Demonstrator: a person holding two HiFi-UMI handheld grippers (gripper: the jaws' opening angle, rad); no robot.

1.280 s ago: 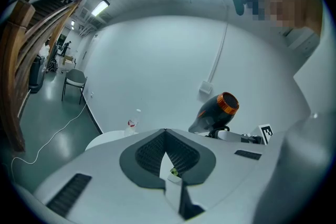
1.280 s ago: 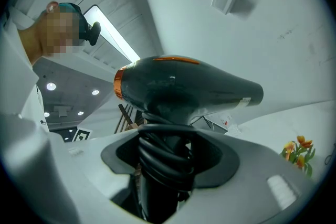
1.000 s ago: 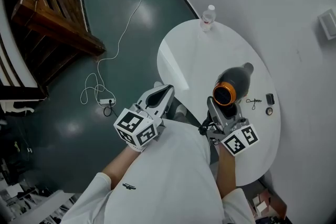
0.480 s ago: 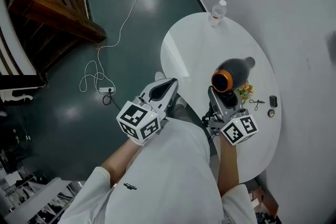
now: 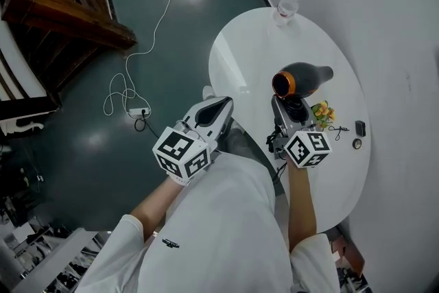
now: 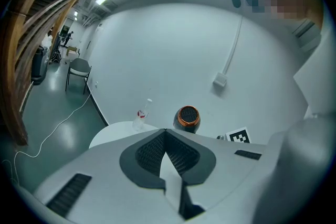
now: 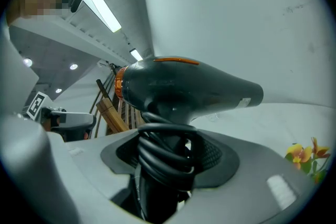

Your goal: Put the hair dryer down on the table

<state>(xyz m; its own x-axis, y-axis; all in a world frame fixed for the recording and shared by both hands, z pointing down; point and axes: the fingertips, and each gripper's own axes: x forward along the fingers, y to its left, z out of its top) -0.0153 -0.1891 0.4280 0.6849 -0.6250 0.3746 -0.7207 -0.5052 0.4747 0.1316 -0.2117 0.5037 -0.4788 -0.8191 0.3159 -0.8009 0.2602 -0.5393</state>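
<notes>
The black hair dryer [image 5: 300, 79] with an orange ring at its rear hangs above the white oval table [image 5: 250, 55], nozzle pointing right. My right gripper [image 5: 291, 108] is shut on its handle, which has the black cord [image 7: 164, 157] wound round it. In the right gripper view the dryer body [image 7: 184, 89] lies level just past the jaws. My left gripper [image 5: 213, 110] is shut with nothing in it, off the table's left edge, above the floor. From the left gripper view the dryer's orange rear [image 6: 188, 117] shows beyond the closed fingertips [image 6: 173, 145].
A water bottle [image 5: 289, 6] stands at the table's far end. Small yellow flowers [image 5: 321, 112] and a few small dark items [image 5: 357, 128] lie right of the right gripper. A white cable [image 5: 137, 72] runs across the green floor; wooden furniture [image 5: 62, 17] stands at left.
The right gripper has carried the dryer farther out over the table, and its nozzle has swung to the right. The flowers have come into view. The left gripper has barely moved.
</notes>
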